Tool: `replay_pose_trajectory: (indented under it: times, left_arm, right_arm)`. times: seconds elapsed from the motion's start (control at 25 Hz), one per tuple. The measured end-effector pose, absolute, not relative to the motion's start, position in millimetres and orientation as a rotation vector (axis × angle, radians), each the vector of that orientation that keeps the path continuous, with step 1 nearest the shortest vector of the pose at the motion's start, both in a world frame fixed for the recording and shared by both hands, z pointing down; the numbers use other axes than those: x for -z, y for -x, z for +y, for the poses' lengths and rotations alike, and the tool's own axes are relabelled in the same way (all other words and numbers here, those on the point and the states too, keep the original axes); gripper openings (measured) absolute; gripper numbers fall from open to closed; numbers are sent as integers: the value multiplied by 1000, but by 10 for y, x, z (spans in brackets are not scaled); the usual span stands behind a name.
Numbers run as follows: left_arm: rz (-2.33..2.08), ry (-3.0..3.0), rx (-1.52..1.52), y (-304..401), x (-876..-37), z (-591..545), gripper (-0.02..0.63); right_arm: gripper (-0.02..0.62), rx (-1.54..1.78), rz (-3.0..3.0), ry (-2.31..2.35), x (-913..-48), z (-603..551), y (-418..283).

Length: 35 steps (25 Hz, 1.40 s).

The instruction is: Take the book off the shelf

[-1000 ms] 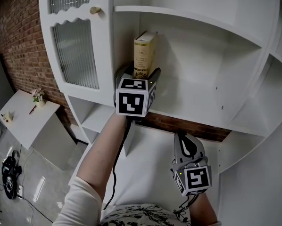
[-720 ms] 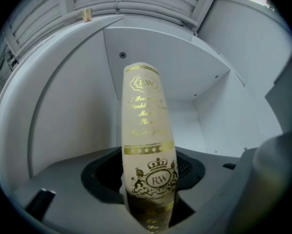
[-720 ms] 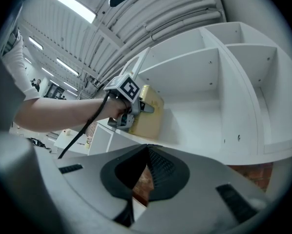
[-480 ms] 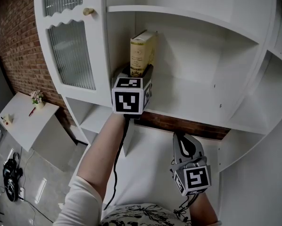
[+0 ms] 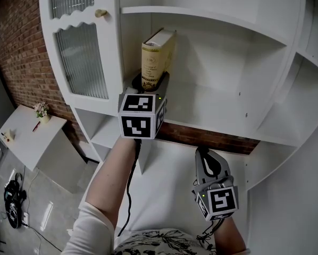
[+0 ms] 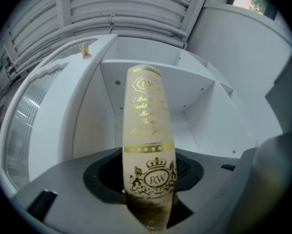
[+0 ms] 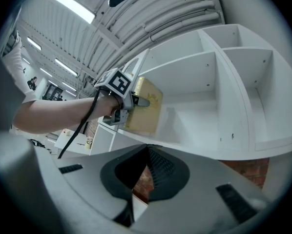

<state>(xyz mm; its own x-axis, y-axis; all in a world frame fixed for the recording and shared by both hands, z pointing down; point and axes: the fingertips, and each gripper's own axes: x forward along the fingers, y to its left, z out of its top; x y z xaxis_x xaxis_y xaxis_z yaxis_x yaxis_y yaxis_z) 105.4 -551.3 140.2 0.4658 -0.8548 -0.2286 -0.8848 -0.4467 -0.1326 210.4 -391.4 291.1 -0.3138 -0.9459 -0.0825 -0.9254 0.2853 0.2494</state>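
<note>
Cream book (image 5: 157, 57) pinched in upstretched left tool (image 5: 150, 83), right tool (image 5: 206, 155) low

Jaws clamp cream book (image 6: 147, 130) spine (gilt crest), white shelf (image 6: 204, 135) behind.

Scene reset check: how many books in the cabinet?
1. The book is at the left end of the open shelf, gripped by the left gripper. Others could hide behind the glass door.
</note>
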Motion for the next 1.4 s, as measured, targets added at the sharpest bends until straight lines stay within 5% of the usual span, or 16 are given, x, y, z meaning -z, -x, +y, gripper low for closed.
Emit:
replay_pose_trajectory:
  times: [0.8, 1.4]
  left_arm:
    - [1316, 2579, -463, -314, -1932, -3635, 221]
    - [1402, 2719, -240, -126, -3592, -3461, 222]
  right_arm:
    - [2, 312, -2454, -1839, -3063, -3319, -1700]
    - [2, 256, -2442, -1941, -3451, -3119, -1489]
